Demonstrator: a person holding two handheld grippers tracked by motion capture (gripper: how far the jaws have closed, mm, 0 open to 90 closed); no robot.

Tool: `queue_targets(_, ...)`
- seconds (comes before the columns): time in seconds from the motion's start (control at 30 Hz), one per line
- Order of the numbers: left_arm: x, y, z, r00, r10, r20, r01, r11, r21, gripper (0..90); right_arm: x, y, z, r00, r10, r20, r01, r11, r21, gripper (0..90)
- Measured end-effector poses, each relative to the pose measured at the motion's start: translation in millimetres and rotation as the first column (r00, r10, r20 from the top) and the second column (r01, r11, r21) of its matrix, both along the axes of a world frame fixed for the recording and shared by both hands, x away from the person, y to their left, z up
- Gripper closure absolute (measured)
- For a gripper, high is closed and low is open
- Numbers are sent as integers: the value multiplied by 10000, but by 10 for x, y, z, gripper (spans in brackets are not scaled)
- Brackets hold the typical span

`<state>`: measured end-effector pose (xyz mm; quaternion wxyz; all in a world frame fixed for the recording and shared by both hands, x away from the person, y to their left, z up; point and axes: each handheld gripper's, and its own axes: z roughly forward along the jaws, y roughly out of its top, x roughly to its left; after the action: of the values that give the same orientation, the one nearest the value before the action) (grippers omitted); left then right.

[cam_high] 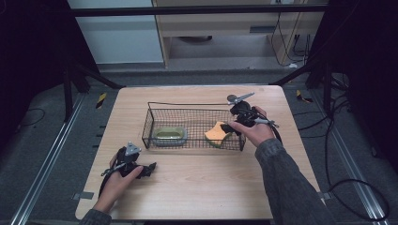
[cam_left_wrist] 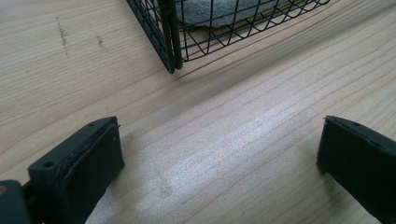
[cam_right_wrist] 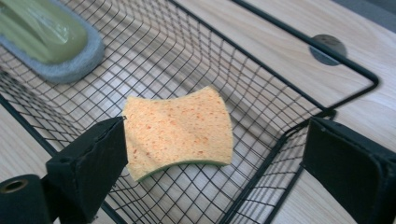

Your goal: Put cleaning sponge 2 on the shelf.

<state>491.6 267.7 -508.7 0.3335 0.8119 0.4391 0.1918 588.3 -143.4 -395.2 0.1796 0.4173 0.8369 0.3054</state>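
Wooden table (cam_high: 197,187): light top, bare across its near half and along both sides.

Wire basket (cam_high: 155,112): black mesh, rectangular, long axis running left to right across the table's middle, standing flat. Its near left corner shows at the top of the left gripper view. Open table lies between it and every table edge.

Contents, left end: a green brush on a grey pad (cam_high: 170,135), lying on the basket floor against the left wall.

Contents, right end: the orange sponge (cam_right_wrist: 180,130), with a thin green layer on its underside. It lies in the right end, well apart from the brush, and is tilted, with its far edge raised. Its long axis runs roughly across the basket's width. Bare mesh floor separates the two items.

Right gripper (cam_high: 233,127): held at the basket's right end, above the rim. Jaws spread wide, one either side of the sponge, neither pad pressing it.

Left gripper (cam_high: 149,168): low on the table in front of the basket's near left corner, clear of it. Jaws spread, bare wood between them.
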Motion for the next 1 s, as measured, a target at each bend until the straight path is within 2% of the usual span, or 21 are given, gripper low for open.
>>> queue_targets(0.17,0,0,0,10000,-1,-1,1,10000,-3,0,-91,-169,9,9973,-615,413,601,9976,351,65)
queue_targets(0.27,0,0,0,10000,1,1,-1,10000,-2,0,-196,-392,-15,9921,-1092,615,1054,9925,618,69)
queue_targets(0.3,0,0,0,10000,1,1,-1,10000,-2,0,-196,-392,-15,9921,-1092,615,1054,9925,618,69)
queue_targets(0.33,0,0,0,10000,3,0,-3,10000,-1,0,-241,-504,-37,9890,-1321,660,1277,9896,659,74)
queue_targets(0.43,2,1,1,10000,-5,18,5,10000,7,0,-273,-608,-71,9863,-1542,580,1500,9862,703,77)
queue_targets(0.47,2,1,1,10000,-4,19,4,10000,7,0,-299,-704,-104,9815,-1803,641,1761,9822,656,79)
queue_targets(0.6,0,-2,0,10000,27,2,-27,10000,-2,0,-334,-870,-184,9713,-2295,628,2255,9721,648,81)
queue_targets(0.67,0,-2,0,10000,27,22,-27,10000,7,0,-341,-896,-199,9704,-2333,630,2294,9712,640,82)
queue_targets(0.73,-13,2,-1,10000,66,38,-66,10000,11,0,-374,-974,-269,9677,-2455,571,2415,9679,695,88)
queue_targets(0.93,-34,17,-1,10000,54,29,-54,10000,8,0,-437,-1010,-462,9654,-2575,411,2545,9648,657,98)
queue_targets(1.0,-36,22,1,10000,31,20,-31,10000,41,0,-495,-1028,-628,9627,-2698,211,2678,9610,687,101)
